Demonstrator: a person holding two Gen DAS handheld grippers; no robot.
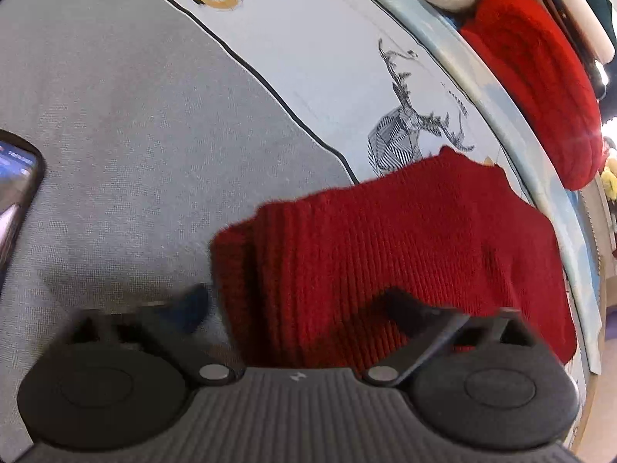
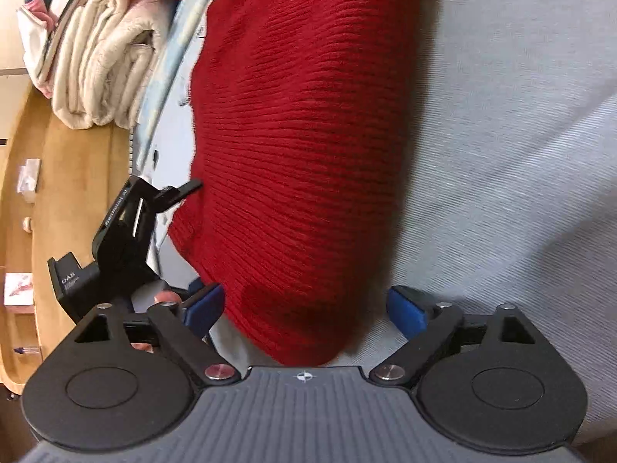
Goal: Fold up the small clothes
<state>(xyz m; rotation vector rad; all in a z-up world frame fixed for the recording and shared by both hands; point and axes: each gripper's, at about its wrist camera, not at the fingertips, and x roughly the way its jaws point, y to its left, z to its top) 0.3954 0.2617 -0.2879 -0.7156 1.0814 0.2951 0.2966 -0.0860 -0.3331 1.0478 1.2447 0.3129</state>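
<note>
Red ribbed knit garment (image 2: 300, 146) (matt, soft)

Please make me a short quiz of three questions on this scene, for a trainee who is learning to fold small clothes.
1. True or false: the right tool is shut on the red knit garment.
2. What lies at the left edge of the left wrist view? A) a phone B) a cup C) a book
3. Fill in: the garment lies on a ___ sheet.

Key: 1. False: its jaws stand open, one on each side of the garment's near end. 2. A. 3. Grey.
</note>
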